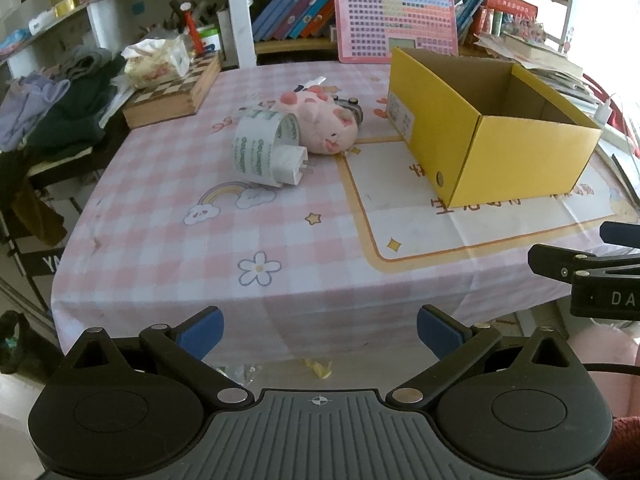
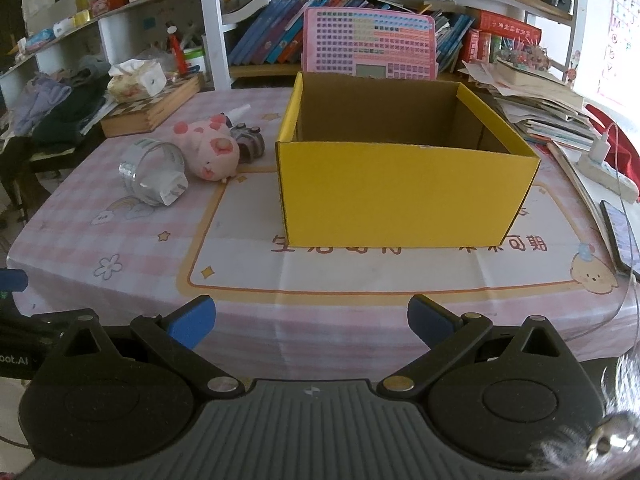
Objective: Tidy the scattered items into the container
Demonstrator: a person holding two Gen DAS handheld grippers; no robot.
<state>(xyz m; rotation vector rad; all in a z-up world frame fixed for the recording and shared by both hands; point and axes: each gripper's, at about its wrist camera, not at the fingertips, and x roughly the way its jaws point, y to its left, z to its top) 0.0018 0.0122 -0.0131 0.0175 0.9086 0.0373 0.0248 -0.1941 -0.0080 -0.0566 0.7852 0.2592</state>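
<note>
Right wrist view puts the open yellow cardboard box at centre frame, standing upright on the pink checked tablecloth with nothing visible inside it. Look left of the box for the scattered items: a pink plush pig lies just beside it, a small grey toy camera sits behind the pig and appears to touch it, and a roll of clear tape rests at the pig's left with a white plug adapter lodged against its near rim. Your right gripper occupies the lower frame, blue pads spread wide and grasping nothing.

Left wrist view shows your left gripper likewise released at the table's near edge. A wooden chessboard case carrying a tissue pack sits at upper left.
</note>
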